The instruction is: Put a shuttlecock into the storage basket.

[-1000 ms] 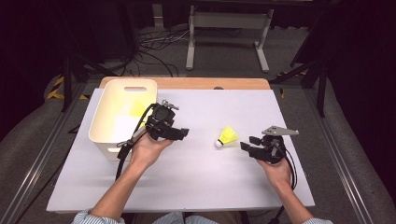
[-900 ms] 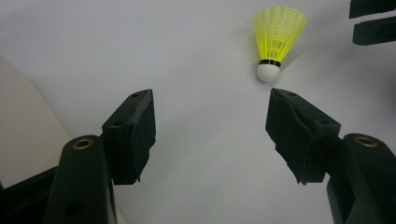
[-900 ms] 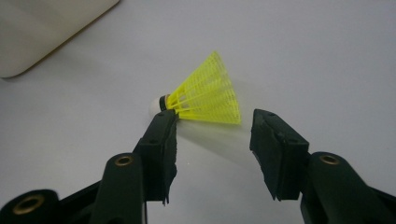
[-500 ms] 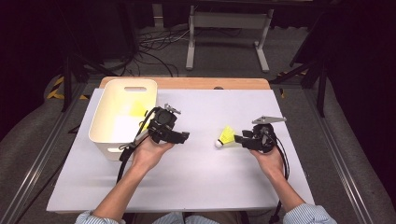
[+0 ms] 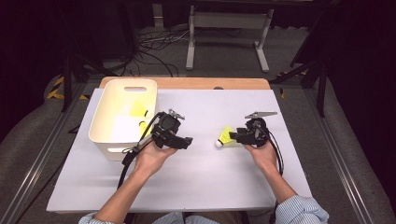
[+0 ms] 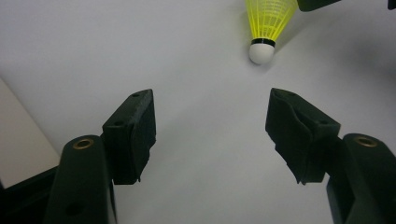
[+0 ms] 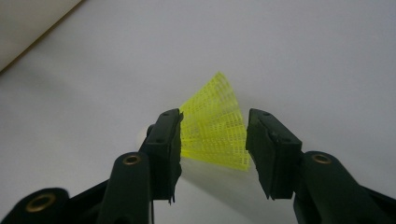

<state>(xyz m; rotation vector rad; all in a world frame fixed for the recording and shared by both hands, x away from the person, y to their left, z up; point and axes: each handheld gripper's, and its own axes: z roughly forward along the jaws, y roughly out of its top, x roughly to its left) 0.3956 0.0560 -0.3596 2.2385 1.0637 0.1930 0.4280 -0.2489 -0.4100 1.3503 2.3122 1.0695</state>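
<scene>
Your right gripper [image 7: 212,140]: 2 jaws straddle yellow skirt of shuttlecock [image 7: 215,126], have just been closing, left pad looks touching mesh, right pad just beside it, can't tell if squeeze is firm yet. Shuttlecock [image 5: 226,136] lies on its side on white table [image 5: 201,182], white cork tip pointing toward your left gripper [image 5: 186,141]. That one's jaws stand wide, nothing between them, hovering above table. White bin [image 5: 122,116] just beside your left hand [image 5: 152,157], more yellow shuttlecocks inside.

Prob. a lab: dark curtains [image 5: 42,42], floor cables [image 5: 154,44].
</scene>
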